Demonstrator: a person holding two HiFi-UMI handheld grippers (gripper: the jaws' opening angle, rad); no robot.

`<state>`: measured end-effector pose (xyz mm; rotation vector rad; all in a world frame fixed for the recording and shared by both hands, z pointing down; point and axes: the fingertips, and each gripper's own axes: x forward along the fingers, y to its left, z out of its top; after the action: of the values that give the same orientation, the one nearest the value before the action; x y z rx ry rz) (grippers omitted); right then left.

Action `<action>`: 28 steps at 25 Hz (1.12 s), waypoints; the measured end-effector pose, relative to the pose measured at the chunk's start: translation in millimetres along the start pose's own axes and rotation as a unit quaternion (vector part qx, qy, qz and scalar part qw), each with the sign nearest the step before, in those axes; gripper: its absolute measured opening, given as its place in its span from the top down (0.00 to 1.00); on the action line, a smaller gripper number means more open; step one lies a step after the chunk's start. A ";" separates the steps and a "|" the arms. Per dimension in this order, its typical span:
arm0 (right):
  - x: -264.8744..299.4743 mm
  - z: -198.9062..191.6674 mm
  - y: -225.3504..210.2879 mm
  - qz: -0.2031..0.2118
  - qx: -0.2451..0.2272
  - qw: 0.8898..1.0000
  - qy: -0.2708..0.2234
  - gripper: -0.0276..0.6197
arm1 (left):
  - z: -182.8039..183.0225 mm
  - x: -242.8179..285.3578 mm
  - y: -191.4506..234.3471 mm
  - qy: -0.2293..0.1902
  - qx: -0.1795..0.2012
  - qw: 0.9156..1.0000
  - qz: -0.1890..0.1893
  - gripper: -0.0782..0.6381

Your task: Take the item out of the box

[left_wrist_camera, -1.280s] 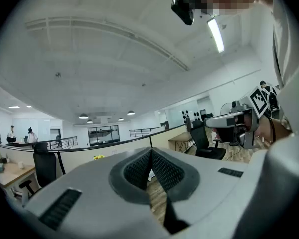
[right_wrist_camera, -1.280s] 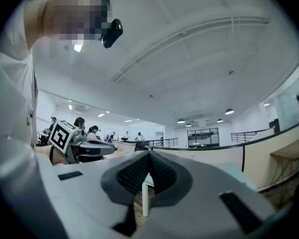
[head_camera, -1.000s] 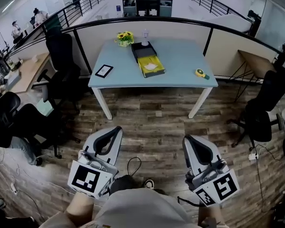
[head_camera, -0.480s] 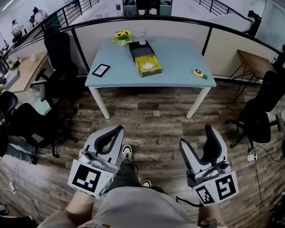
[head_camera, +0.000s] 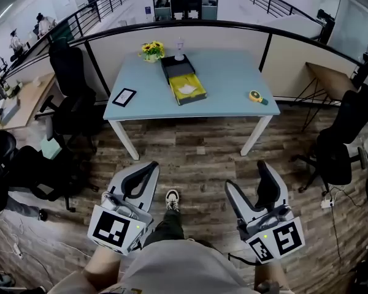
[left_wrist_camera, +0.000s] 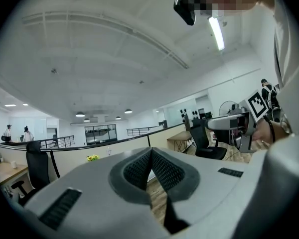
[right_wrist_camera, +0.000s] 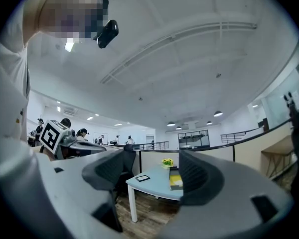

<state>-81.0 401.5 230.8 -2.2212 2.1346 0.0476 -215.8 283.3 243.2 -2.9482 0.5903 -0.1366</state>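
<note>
**A:** Head view first: where's the box?

**B:** On the pale blue table [head_camera: 233, 84], towards the far side, near the flowers [head_camera: 150, 49]. The box [head_camera: 195, 97] is flat and oblong, one part black and one part a yellow tray. A pale item [head_camera: 187, 89] lies in the tray. It's too small from here to say what it is.

**A:** And the grippers?

**B:** Both hang over the plank floor [head_camera: 202, 158], well apart from the table. The left gripper [head_camera: 152, 166] has its ribbed dark pads pressed together with nothing between them. The right gripper [head_camera: 246, 175] has just been opening, and its jaws stand wide around empty air.

**A:** Which step is that, then?

**B:** The approach, I'd say. Nothing has been reached yet. The next move calls for getting up to the table edge, then bringing the wide right jaws over the tray and onto the item without catching the box wall.

**A:** How will it handle?

**B:** The item looks thin and flat, maybe paper, so pinching it off the tray bottom could be fiddly. The grippers are smooth grey shells with curved jaws and grooved rubbery pads.
</note>
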 end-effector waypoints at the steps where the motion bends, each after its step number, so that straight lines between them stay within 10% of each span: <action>1: 7.2 -2.2 -4.4 0.000 0.000 1.000 0.003 0.43 | -1.1 7.4 4.4 0.000 0.000 1.000 -0.001 0.89; 28: 389.5 -80.9 -102.7 0.004 -0.008 0.993 0.120 0.44 | -73.0 287.6 267.6 0.057 -0.029 0.997 -0.052 0.89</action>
<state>35.7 11.9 288.8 -2.3341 2.2652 -0.2131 -60.5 -81.2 294.1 -3.0446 0.4610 -0.3043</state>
